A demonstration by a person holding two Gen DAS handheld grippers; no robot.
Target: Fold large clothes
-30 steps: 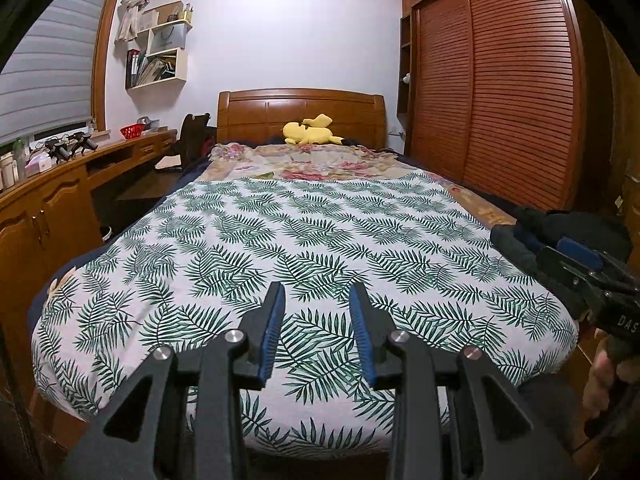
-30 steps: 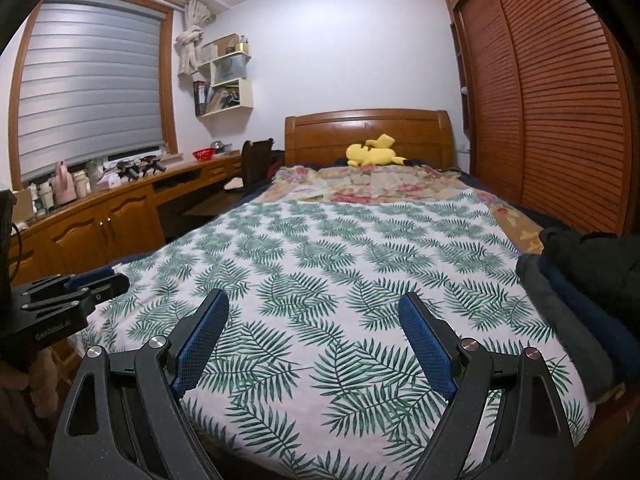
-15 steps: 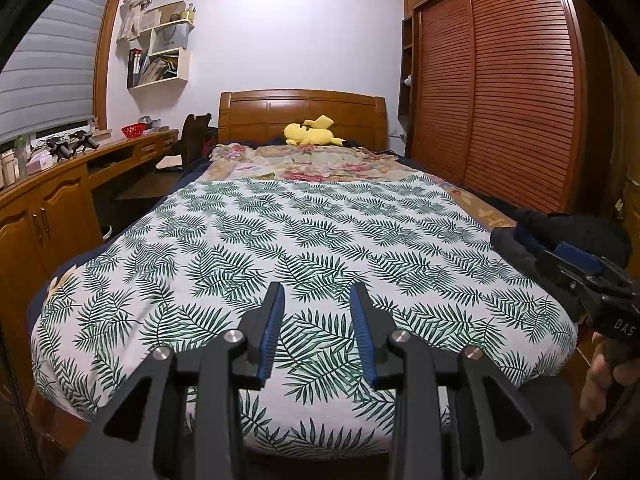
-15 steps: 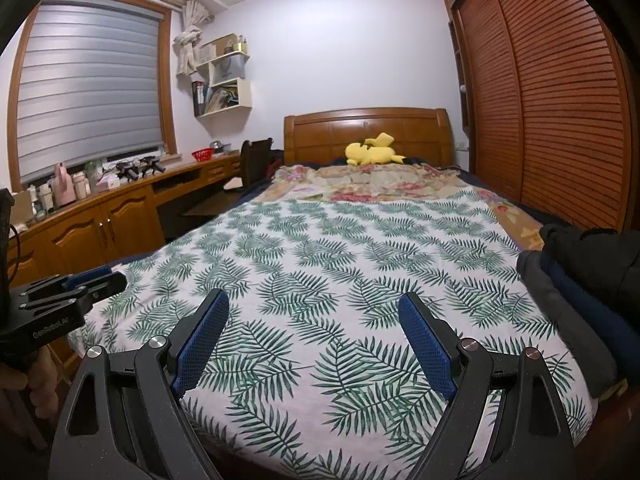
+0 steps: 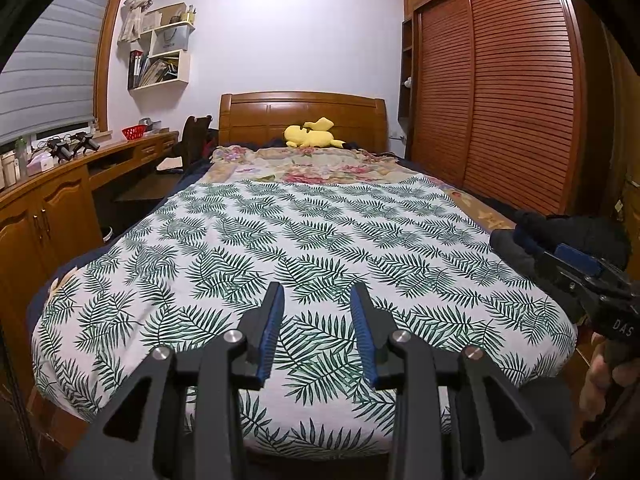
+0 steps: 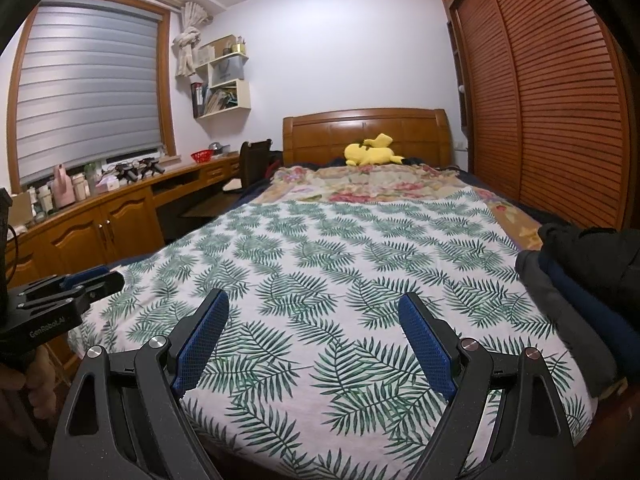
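Observation:
A pile of dark clothes [image 5: 576, 232], black, navy and grey, lies on the right edge of the bed [image 6: 580, 268]. The bed is covered by a white spread with green palm leaves [image 5: 320, 240]. My left gripper [image 5: 317, 292] hovers over the foot of the bed, its blue pads a narrow gap apart with nothing between them. My right gripper [image 6: 313, 298] is held beside it, wide open and empty, with the clothes pile just to its right. Each gripper shows at the edge of the other's view: the right gripper [image 5: 580, 268] and the left gripper [image 6: 80, 280].
A slatted wooden wardrobe [image 5: 500, 100] runs along the right of the bed. A long wooden desk [image 6: 120, 208] with small items and a chair stands on the left. A floral blanket [image 5: 312, 164] and a yellow plush toy [image 5: 310, 136] lie by the headboard.

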